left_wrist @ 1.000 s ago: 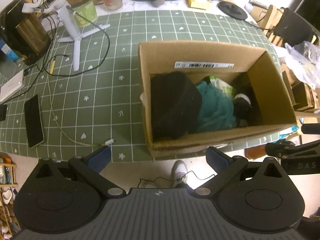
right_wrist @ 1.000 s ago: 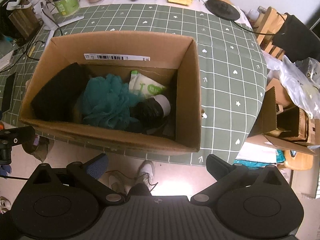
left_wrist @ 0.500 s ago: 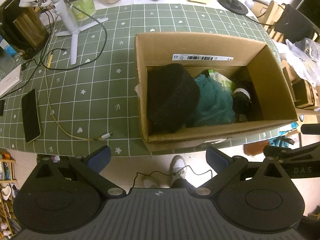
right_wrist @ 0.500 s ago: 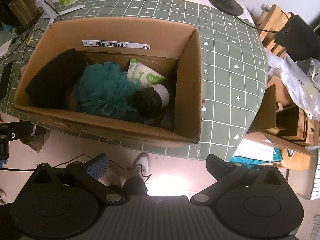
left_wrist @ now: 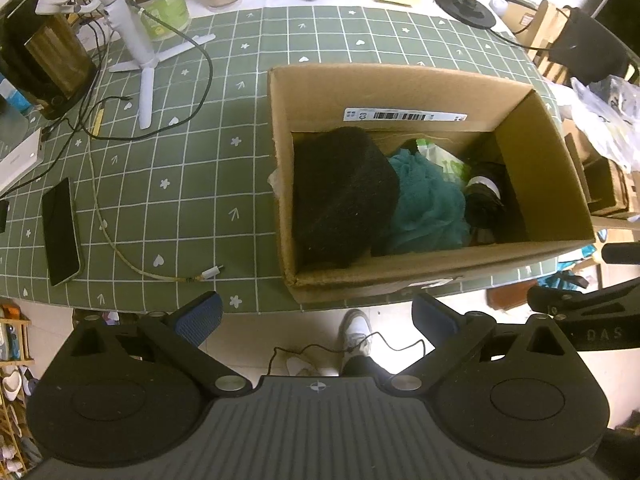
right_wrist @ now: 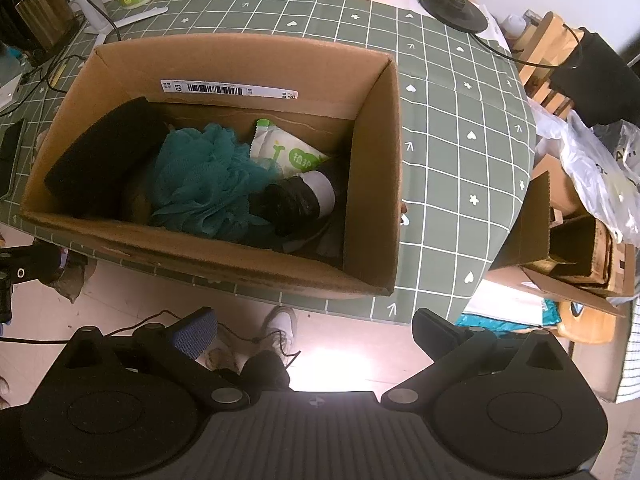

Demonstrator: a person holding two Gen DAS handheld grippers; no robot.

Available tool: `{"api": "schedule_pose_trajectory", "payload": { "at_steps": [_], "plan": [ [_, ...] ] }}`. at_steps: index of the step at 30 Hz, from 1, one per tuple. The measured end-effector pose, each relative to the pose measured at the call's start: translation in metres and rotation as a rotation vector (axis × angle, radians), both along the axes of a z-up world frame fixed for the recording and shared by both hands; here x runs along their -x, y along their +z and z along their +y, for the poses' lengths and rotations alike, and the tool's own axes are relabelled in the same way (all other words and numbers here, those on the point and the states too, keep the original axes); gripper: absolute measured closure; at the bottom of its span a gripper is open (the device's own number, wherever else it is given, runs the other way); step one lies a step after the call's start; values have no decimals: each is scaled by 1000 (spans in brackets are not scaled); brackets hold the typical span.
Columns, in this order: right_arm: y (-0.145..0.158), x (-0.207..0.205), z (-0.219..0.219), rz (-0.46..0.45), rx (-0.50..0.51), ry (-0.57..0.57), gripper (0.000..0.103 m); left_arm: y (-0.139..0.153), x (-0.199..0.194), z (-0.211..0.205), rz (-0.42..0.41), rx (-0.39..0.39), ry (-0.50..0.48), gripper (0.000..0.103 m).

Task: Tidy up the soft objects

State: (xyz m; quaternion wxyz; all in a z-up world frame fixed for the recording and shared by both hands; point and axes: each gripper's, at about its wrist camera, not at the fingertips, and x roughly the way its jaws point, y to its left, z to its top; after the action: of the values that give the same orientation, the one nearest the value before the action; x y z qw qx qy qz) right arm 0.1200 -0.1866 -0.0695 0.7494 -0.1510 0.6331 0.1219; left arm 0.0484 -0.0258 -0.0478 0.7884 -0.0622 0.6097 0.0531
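Note:
An open cardboard box (left_wrist: 404, 80) (right_wrist: 240, 48) stands on the green checked tablecloth at the table's near edge. Inside lie a black sponge block (left_wrist: 340, 196) (right_wrist: 106, 152), a teal mesh bath pouf (left_wrist: 428, 208) (right_wrist: 204, 184), a white-and-green soft pack (left_wrist: 444, 160) (right_wrist: 288, 152) and a black roll with a white band (left_wrist: 482, 200) (right_wrist: 296, 200). My left gripper (left_wrist: 316, 316) hangs open over the floor in front of the box. My right gripper (right_wrist: 314, 330) is open too, in front of the box's near wall. Both hold nothing.
Left of the box lie a phone (left_wrist: 60, 232), a loose cable (left_wrist: 120, 248) and a white tripod stand (left_wrist: 136, 48). Jars and clutter line the far edge. A chair with bags and cartons (right_wrist: 576, 208) stands to the right. A person's shoe (left_wrist: 356, 328) shows on the floor below.
Both grippers have drawn back and up from the box, so it sits farther off in both views. The box contents have not moved; both grippers stay open.

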Motion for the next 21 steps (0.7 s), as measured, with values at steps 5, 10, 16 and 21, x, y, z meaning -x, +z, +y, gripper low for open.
{"api": "schedule_pose_trajectory", "payload": {
  "at_steps": [5, 10, 16, 21],
  "plan": [
    [1, -2, -2, -3, 2, -7, 0, 1, 0, -1, -7, 1, -9, 0],
    [2, -2, -3, -5, 4, -9, 0, 2, -1, -3, -10, 1, -16, 0],
    [1, -2, -3, -4, 4, -8, 0, 2, 0, -3, -14, 0, -18, 0],
    [2, -2, -3, -6, 4, -8, 0, 2, 0, -3, -16, 1, -16, 0]
  ]
}}
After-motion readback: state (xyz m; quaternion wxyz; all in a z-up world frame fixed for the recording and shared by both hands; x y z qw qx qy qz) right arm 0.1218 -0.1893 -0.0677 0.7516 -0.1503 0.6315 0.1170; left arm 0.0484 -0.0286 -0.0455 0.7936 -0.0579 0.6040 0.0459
